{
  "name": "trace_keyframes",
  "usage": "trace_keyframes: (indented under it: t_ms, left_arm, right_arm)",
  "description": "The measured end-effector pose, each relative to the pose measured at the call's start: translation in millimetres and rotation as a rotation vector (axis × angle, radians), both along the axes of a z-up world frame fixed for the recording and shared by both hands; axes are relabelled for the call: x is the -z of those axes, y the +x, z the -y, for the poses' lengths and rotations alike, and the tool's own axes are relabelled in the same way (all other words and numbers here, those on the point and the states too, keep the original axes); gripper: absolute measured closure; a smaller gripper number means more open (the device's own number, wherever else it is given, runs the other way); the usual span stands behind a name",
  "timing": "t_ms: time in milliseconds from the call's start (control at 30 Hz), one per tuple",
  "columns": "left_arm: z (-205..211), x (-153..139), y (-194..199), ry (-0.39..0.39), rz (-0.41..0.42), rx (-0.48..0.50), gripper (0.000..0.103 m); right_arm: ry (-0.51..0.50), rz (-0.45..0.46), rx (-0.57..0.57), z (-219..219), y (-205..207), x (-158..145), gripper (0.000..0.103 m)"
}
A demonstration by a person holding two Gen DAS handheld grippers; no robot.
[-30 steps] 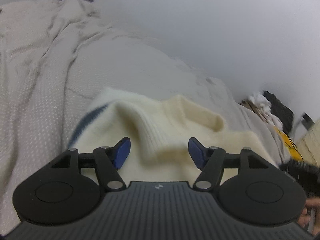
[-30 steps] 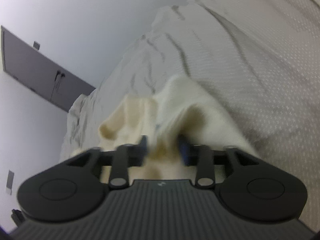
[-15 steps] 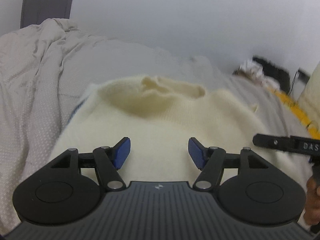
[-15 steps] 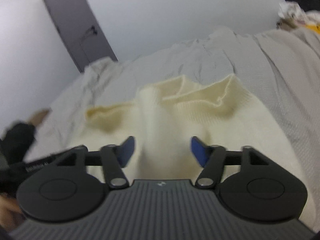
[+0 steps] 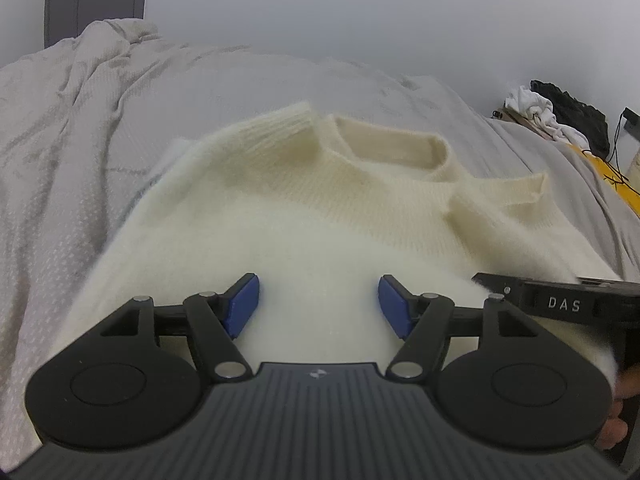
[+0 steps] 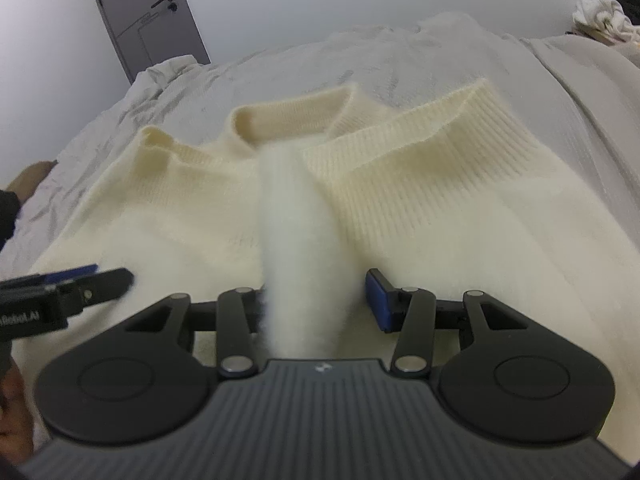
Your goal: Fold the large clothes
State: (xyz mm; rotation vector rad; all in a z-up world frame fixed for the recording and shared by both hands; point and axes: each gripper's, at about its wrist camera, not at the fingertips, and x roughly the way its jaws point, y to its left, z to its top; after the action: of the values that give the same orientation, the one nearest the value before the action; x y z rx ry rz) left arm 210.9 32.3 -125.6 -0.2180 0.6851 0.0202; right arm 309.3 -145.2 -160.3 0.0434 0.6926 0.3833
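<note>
Cream fuzzy knit sweater [image 5: 320, 216] sprawls on grey quilted bedspread [image 5: 80, 152], bare bedding around its edges. Left gripper [image 5: 319, 305] gapes empty above it; right gripper [image 6: 320, 300] is closing around a raised fold, right pad not yet touching.

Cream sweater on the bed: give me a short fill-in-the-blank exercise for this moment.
1. The cream sweater lies on a ____ bedspread.
2. A raised fold of the sweater stands between the pads of the ____ gripper, whose jaws are closing.
3. The left gripper has its jaws ____, nothing pinched.
4. The ____ behind the bed is dark grey.

Missing words: white; right; open; door
</note>
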Motion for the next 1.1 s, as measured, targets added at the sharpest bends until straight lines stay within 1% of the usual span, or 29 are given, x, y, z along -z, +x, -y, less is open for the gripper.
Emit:
trace_keyframes:
  t_ms: [133, 233, 333, 467, 567, 633, 733, 933, 967, 1000, 1033, 1067, 1100]
  left_arm:
    - [-0.4, -3.6, -4.1, -0.018, 0.013, -0.014, 0.031]
    - [-2.9, -12.4, -15.6, -0.052, 0.015, -0.022, 0.031]
    - [-2.3, -22.6, -36.3, -0.095, 0.031, -0.02, 0.031]
    - [7.7, -34.6, -65.7, -0.097, 0.045, -0.026, 0.031]
    - [14.3, -43.3, -84.7, -0.114, 0.049, -0.025, 0.031]
    - [19.0, -48.8, -96.7, -0.121, 0.055, -0.024, 0.031]
    - [23.7, -54.5, -116.4, -0.15, 0.068, -0.037, 0.031]
    - [20.1, -46.7, -144.3, -0.277, 0.031, -0.102, 0.028]
    - [17.8, -43.9, -147.1, -0.306, 0.02, -0.113, 0.028]
    - [15.0, -40.9, -149.6, -0.337, 0.008, -0.128, 0.028]
    - [12.3, -37.9, -152.6, -0.361, 0.001, -0.147, 0.028]
    - [9.6, -35.5, -154.7, -0.378, -0.003, -0.163, 0.028]
    - [6.5, -33.6, -156.4, -0.4, -0.008, -0.176, 0.028]
  right_arm:
    - [0.004, 0.004, 0.001, -0.1, -2.0, 0.1, 0.056]
    - [0.023, 0.001, 0.019, 0.4, -2.3, -3.4, 0.056]
    - [0.048, -0.007, 0.036, 4.8, -15.0, -12.7, 0.055]
    - [0.088, -0.001, 0.043, 11.5, -40.1, -29.7, 0.054]
    - [0.108, 0.017, 0.05, 18.3, -63.3, -44.5, 0.054]
    - [0.14, 0.011, 0.064, 24.6, -76.4, -52.2, 0.054]
    - [0.228, -0.018, 0.093, 38.9, -97.5, -57.5, 0.053]
    - [0.36, -0.142, 0.152, 59.5, -124.8, -44.8, 0.05]
    - [0.388, -0.166, 0.165, 62.9, -127.0, -41.3, 0.044]
    - [0.424, -0.19, 0.177, 66.3, -128.9, -37.3, 0.03]
    - [0.463, -0.21, 0.185, 68.6, -129.3, -34.6, 0.023]
    - [0.509, -0.231, 0.194, 71.9, -130.1, -30.6, 0.017]
    - [0.57, -0.25, 0.204, 75.9, -130.7, -26.1, 0.016]
